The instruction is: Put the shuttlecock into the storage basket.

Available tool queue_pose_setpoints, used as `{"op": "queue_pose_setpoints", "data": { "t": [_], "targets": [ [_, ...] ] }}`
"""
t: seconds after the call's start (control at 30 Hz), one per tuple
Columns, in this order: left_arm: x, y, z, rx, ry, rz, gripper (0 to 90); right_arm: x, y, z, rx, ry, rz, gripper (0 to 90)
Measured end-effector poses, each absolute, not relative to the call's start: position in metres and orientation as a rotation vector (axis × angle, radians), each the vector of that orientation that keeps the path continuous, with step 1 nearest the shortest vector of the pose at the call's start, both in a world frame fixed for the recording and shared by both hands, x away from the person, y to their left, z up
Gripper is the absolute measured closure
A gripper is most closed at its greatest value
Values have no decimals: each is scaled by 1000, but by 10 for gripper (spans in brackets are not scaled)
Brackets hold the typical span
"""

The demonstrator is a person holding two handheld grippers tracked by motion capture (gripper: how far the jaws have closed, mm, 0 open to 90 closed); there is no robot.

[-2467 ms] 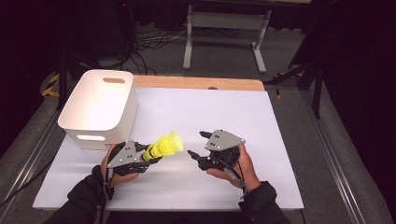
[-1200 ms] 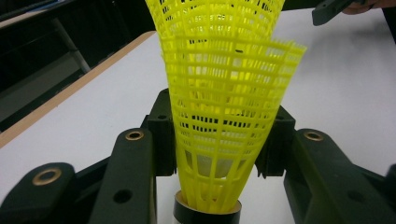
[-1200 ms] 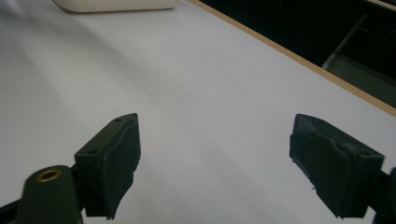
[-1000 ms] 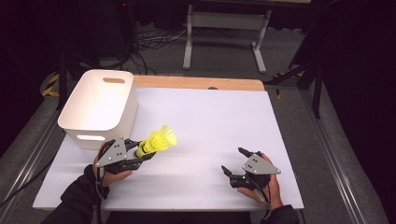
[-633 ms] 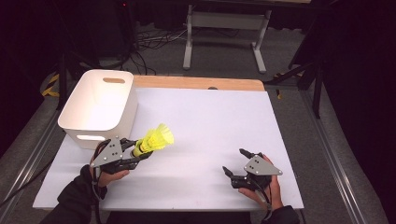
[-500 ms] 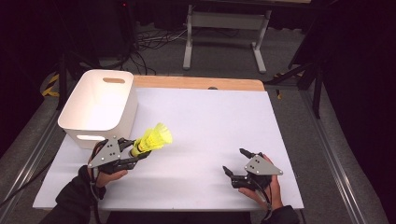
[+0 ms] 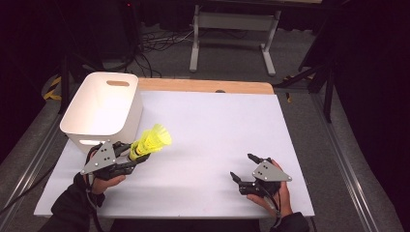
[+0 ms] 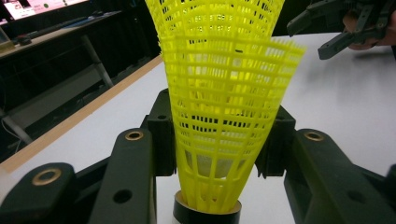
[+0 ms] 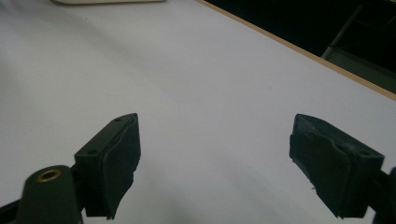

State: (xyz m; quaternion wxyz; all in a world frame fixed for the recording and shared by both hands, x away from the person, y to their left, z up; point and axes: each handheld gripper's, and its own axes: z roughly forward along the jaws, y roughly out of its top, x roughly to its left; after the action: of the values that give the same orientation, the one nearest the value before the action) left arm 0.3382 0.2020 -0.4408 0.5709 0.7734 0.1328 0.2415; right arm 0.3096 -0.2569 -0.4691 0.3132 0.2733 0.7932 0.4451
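left gripper (image 7: 129,159): clamped on yellow shuttlecock (image 7: 151,143), beside white bin (image 7: 104,108) | right gripper (image 7: 244,168): jaws apart over desk (image 7: 203,125)

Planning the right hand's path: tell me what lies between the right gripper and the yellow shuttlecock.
Nothing: in the high view, bare white table runs from the right gripper, jaws open, to the yellow shuttlecock clamped in the left gripper.
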Motion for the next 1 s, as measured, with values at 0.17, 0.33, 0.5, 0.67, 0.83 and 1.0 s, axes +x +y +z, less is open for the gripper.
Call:
{"op": "queue_pose_setpoints", "data": {
  "t": [0.17,0.33,0.5,0.67,0.83,1.0],
  "targets": [
    [338,206,-439,1804,324,576,586,309,-257,-469,704,2083,1186,173],
    [338,209,-436,1790,330,585,586,308,-255,-470,685,2081,1187,169],
    [338,211,-434,1775,341,591,587,309,-254,-471,695,2063,1206,142],
    [339,213,-431,1750,350,599,588,310,-253,-471,711,2057,1194,85],
    [338,213,-429,1748,347,609,588,311,-253,-473,737,2054,1164,80],
    [338,217,-427,1732,360,613,588,311,-253,-473,734,2040,1160,85]
  ]
}}
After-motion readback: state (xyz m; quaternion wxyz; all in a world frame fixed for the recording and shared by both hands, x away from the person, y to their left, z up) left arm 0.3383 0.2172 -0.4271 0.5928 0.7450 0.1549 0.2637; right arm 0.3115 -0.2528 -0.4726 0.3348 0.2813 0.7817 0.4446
